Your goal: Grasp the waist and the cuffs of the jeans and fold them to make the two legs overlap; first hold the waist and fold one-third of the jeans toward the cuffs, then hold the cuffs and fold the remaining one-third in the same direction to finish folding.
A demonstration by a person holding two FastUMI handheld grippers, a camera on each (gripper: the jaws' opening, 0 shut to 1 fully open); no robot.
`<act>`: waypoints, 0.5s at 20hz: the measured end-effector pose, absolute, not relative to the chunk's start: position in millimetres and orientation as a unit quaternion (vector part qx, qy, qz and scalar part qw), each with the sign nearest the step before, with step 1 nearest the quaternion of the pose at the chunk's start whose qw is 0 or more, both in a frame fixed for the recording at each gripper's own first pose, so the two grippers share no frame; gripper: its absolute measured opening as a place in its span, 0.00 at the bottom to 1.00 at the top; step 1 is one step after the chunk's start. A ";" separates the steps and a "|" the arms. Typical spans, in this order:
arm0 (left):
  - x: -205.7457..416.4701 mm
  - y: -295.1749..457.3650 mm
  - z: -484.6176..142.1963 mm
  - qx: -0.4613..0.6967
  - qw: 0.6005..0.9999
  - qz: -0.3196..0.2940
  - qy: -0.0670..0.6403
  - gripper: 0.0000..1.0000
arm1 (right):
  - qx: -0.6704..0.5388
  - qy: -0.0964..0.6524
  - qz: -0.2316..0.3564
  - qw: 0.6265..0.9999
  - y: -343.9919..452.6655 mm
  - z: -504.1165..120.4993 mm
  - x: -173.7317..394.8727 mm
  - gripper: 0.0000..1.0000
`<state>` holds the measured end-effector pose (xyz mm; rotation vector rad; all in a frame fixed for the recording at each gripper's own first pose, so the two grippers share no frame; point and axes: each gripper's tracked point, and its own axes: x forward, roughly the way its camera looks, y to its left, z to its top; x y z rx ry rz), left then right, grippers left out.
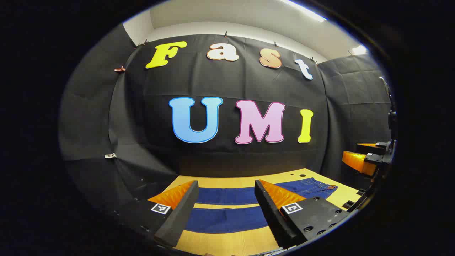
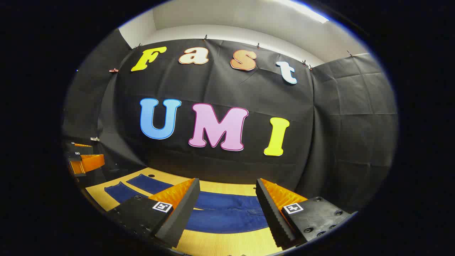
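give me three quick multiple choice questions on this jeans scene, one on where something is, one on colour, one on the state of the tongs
1. Where do the dark blue denim jeans lie?
A. spread flat on the light wooden table
B. hanging on the wall
C. held up in the tongs

2. What colour are the ridged pads on the left tongs?
A. green
B. orange
C. white

3. How do the right tongs stand?
A. shut on the waist
B. shut on a cuff
C. open above the jeans, holding nothing

Answers:
1 A, both legs lie apart and flat on the table top.
2 B, the inner faces of both fingers show orange in the left gripper view.
3 C, the right gripper view shows a wide gap between the fingers with the denim beyond.
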<state>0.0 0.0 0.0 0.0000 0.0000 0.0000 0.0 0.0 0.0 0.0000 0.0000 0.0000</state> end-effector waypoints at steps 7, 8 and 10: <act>7.2 15.7 -14.7 0.001 1.000 0.015 0.011 0.98 | -0.003 0.018 -0.010 1.000 -4.6 -6.8 4.8 0.97; 8.4 16.4 -17.0 0.002 1.000 0.014 0.013 0.98 | -0.002 0.017 -0.011 1.000 -5.7 -6.6 5.5 0.97; 11.1 17.7 -20.0 0.005 1.000 0.013 0.016 0.98 | -0.004 0.019 -0.014 1.000 -5.9 -7.9 8.0 0.97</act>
